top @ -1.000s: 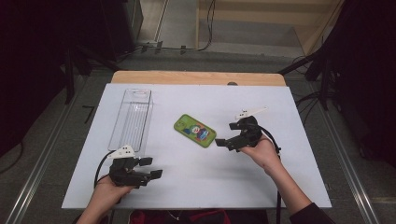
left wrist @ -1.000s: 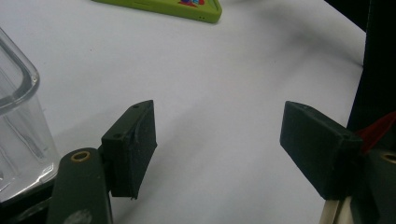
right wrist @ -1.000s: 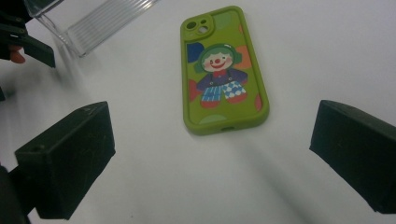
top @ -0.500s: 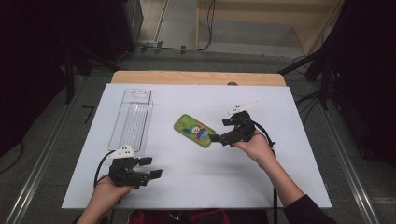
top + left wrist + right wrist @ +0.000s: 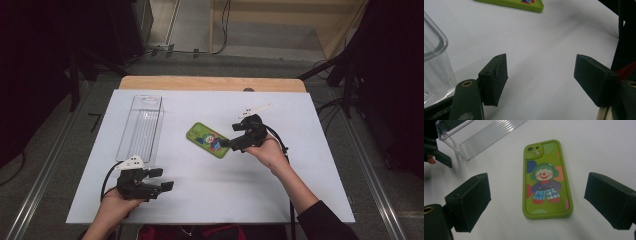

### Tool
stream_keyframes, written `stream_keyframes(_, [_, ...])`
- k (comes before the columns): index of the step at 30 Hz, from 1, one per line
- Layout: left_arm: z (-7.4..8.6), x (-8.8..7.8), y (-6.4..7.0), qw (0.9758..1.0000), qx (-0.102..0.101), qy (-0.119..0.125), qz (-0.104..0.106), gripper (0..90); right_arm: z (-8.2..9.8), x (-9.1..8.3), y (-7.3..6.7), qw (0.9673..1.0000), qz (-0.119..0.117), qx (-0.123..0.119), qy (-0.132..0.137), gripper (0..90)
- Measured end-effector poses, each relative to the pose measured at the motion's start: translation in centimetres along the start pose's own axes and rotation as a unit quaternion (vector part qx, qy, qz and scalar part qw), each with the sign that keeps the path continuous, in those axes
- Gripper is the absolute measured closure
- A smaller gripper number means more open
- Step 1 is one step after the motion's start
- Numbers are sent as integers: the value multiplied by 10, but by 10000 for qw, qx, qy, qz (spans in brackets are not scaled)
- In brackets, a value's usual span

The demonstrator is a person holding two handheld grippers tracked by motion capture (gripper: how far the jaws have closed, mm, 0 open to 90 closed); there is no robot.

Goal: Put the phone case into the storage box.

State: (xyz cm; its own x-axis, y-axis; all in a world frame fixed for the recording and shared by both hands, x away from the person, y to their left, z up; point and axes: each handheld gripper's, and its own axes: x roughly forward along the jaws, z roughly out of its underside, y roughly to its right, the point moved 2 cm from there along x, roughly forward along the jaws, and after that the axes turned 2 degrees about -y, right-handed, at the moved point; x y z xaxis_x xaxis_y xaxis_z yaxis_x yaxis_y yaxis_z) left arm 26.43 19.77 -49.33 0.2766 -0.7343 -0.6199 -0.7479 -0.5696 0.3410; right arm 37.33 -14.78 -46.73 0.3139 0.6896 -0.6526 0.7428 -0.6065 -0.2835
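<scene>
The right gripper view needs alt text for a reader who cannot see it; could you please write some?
A green phone case with a cartoon clown lies flat on a white table, between and beyond the open right gripper. A clear plastic box sits at upper left.

Table: a wooden tabletop (image 5: 210,83) under a white sheet (image 5: 310,165) — pale wood bare along the far edge.
Floor: grey (image 5: 45,165), with metal rails (image 5: 372,180) flanking the table.
Beyond: cables (image 5: 200,50) trail over a lit strip of floor.
Surroundings: dark on both sides — light falls mainly on the sheet.
</scene>
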Motion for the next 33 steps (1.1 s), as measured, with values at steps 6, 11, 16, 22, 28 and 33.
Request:
stream_keyframes(6, [0, 0, 0, 10000, -22, -2, 3, 277, -7, 10, -3, 10000, -47, -12, -54, 51])
stream_keyframes(11, [0, 0, 0, 10000, -36, -1, 3, 277, -13, 17, -4, 9999, -74, -98, -94, 51])
stream_keyframes(16, [0, 0, 0, 10000, -32, -16, 13, 277, -18, 23, -5, 9999, -47, -115, -68, 51])
stream_keyframes(22, [0, 1, 0, 10000, -31, -27, 20, 277, -25, 35, -3, 9999, -84, -98, -82, 51])
stream_keyframes(28, [1, 0, -1, 10000, -47, -7, 23, 277, -32, 49, -3, 9998, -90, -88, -153, 51])
stream_keyframes(33, [1, -1, -2, 10000, -41, -17, 17, 277, -32, 52, -3, 9997, -55, -119, -190, 51])
